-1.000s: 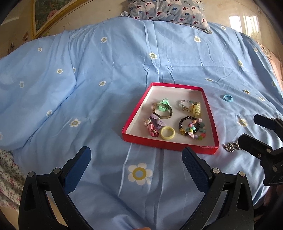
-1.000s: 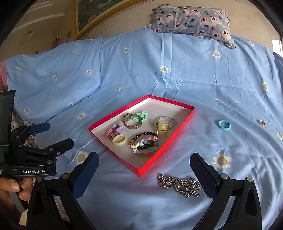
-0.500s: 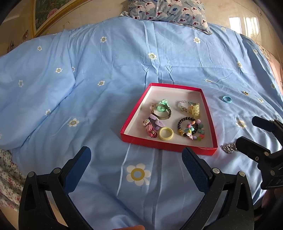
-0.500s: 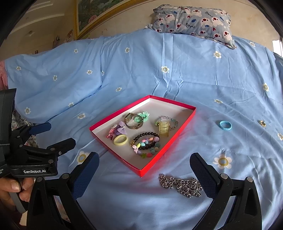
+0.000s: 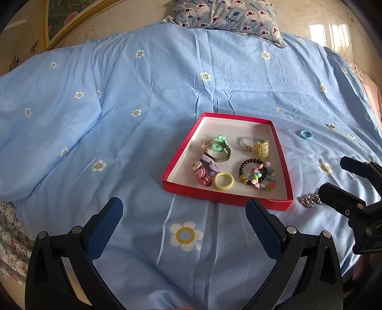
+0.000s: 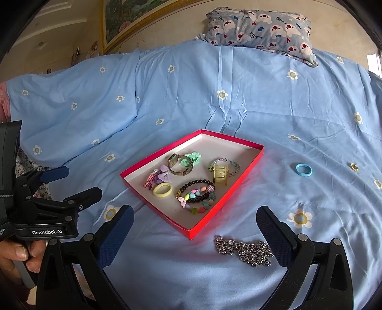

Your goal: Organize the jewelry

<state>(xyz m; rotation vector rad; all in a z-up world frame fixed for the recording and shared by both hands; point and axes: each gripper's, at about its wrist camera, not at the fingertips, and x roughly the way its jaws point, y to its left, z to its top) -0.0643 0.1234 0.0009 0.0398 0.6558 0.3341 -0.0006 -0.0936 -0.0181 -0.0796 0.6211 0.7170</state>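
Observation:
A red tray lies on the blue bedspread and holds several pieces: a yellow ring, a dark bead bracelet, a gold bangle, a yellow hair claw. A silver chain lies on the bedspread just right of the tray's near corner, between my right gripper's open fingers; it also shows in the left wrist view. A blue ring and a small gold ring lie further right. My left gripper is open and empty in front of the tray.
A patterned pillow lies at the head of the bed. A framed picture hangs on the wall behind. The bed's left edge drops to a floral sheet.
Both grippers have drawn back slightly from the tray; the tray and chain sit a little further up in the views. Both stay open.

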